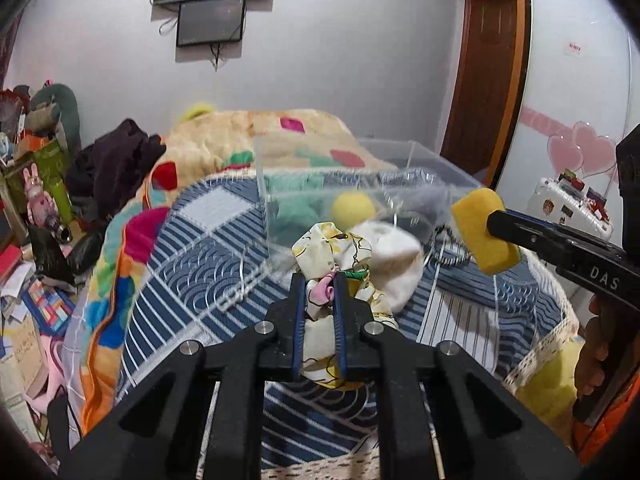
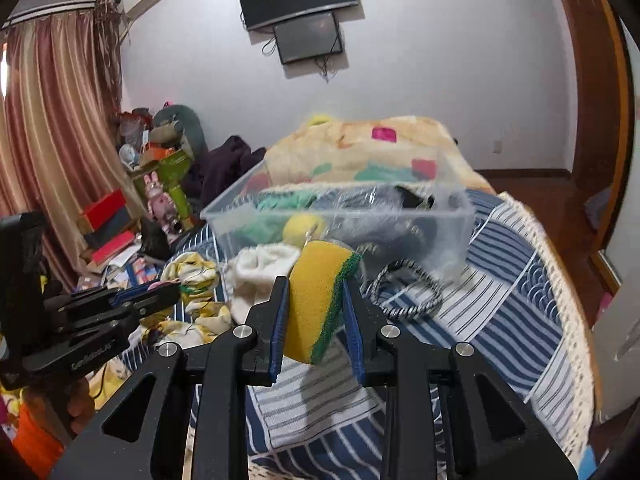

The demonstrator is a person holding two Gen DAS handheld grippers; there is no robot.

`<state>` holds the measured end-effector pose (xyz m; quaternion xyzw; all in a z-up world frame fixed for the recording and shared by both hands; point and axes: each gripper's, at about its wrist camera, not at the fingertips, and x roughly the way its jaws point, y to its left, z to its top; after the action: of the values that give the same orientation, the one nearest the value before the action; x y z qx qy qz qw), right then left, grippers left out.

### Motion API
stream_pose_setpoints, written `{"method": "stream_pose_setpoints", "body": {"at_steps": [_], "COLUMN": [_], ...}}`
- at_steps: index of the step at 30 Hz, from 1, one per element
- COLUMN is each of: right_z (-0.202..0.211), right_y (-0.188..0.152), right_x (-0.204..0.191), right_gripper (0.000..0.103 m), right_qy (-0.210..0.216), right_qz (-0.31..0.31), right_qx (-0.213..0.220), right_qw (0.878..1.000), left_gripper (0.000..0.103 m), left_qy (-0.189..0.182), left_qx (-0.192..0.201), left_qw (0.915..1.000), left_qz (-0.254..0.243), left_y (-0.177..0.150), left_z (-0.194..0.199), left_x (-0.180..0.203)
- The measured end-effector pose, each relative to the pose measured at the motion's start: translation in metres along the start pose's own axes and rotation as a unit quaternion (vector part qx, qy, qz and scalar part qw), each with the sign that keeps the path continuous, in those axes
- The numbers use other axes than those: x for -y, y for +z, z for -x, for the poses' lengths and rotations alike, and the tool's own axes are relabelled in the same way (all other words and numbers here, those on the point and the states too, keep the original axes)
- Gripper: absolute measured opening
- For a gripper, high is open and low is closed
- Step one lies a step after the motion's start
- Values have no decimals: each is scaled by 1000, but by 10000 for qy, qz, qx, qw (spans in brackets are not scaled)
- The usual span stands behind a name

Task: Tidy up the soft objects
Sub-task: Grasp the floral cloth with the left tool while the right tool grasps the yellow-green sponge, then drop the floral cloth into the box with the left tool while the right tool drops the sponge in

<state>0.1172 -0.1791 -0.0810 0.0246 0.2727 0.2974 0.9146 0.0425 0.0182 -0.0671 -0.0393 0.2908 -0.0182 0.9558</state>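
Observation:
My left gripper (image 1: pixel 320 278) is shut on a yellow-and-white printed cloth (image 1: pixel 332 246) just above the blue patterned bedspread (image 1: pixel 192 264); it also shows in the right wrist view (image 2: pixel 170 294). My right gripper (image 2: pixel 315 282) is shut on a yellow sponge with a green scouring side (image 2: pixel 316 292) and holds it in the air; the sponge shows in the left wrist view (image 1: pixel 484 232). A clear plastic box (image 2: pixel 340 216) stands on the bed beyond both grippers and holds a yellow ball (image 2: pixel 302 228), a green cloth (image 1: pixel 296 206) and dark items.
A white fluffy sock (image 2: pixel 260 272) and a black-and-white braided ring (image 2: pixel 408 288) lie in front of the box. A colourful blanket (image 1: pixel 248 140) is heaped behind it. Clutter (image 1: pixel 36 184) stands left of the bed; a door (image 1: pixel 488 72) is at right.

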Motion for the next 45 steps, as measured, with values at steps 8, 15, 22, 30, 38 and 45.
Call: {"method": "stream_pose_setpoints", "body": {"at_steps": [8, 15, 22, 30, 38, 45], "right_z": [20, 18, -2, -31, -44, -49], "right_y": [34, 65, 69, 58, 52, 47], "right_x": [13, 8, 10, 34, 39, 34], "right_gripper": [24, 24, 24, 24, 24, 25], "right_qy": [-269, -413, -839, -1089, -1215, -1215], "right_qz": [-49, 50, 220, 2, 52, 188], "right_qx": [661, 1113, 1058, 554, 177, -65], "right_qw": [9974, 9929, 9906, 9925, 9924, 9924], "left_gripper": [12, 12, 12, 12, 12, 12], "left_qy": [72, 285, 452, 509, 526, 549], "left_qx": [657, 987, 923, 330, -78, -216], "left_qw": [9978, 9946, 9945, 9981, 9983, 9981], "left_qz": [36, -132, -178, -99, -226, -203], "left_y": [43, 76, 93, 89, 84, 77], "left_z": [16, 8, -25, -75, -109, -114], "left_x": [-4, 1, -2, -12, -5, -4]}}
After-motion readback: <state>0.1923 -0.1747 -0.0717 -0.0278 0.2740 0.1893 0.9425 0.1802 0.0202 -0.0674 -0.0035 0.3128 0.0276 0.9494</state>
